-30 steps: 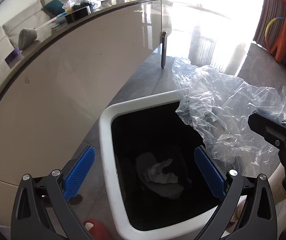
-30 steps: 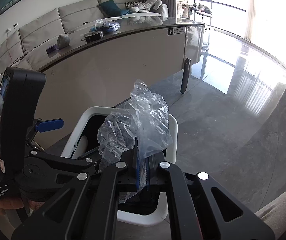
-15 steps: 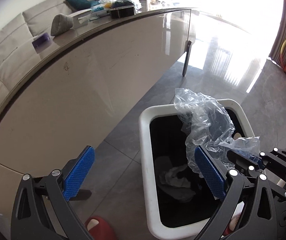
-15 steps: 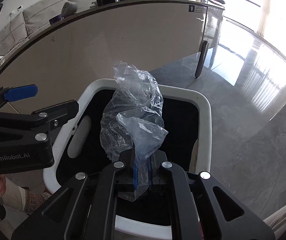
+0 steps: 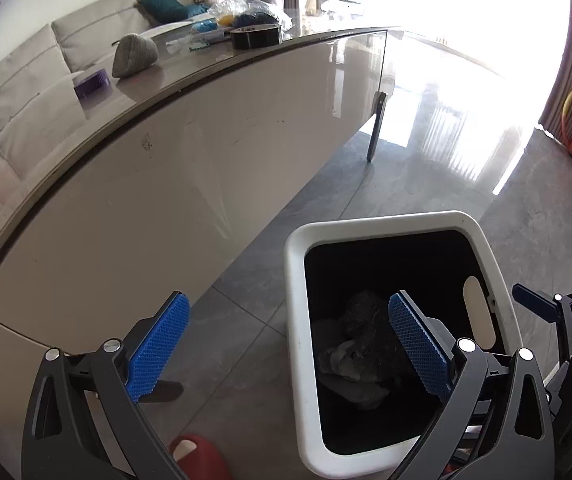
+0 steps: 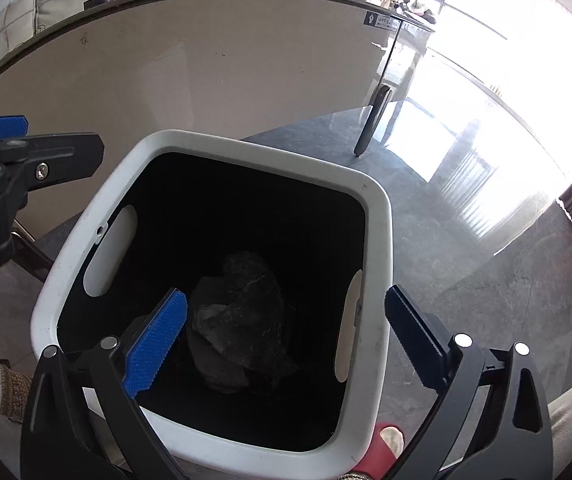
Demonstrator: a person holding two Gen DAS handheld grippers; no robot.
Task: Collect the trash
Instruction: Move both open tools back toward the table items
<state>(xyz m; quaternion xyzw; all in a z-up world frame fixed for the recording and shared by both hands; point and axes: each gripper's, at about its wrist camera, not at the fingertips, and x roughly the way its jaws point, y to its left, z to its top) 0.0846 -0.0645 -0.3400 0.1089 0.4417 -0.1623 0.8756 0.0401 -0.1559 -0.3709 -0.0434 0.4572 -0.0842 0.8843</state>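
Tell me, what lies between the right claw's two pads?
In the right wrist view, the right claw stands open, holding nothing. Between its pads shows the bin's dark inside, with the trash at the bottom.

The bin (image 6: 378, 216) is showing a white rim around a black inside, with pale grey crumpled trash (image 6: 238, 332) lying dark at the bottom. Blue ribbed pads (image 5: 158, 344) are standing out on black gripper fingers. The floor (image 5: 426, 188) is gleaming mottled grey, the counter front (image 5: 166, 184) glossy beige. Near the bin a red slipper (image 5: 198, 460) is peeking in; teal cushions (image 5: 166, 4) are sitting far left on a light grey sofa (image 5: 26, 64).
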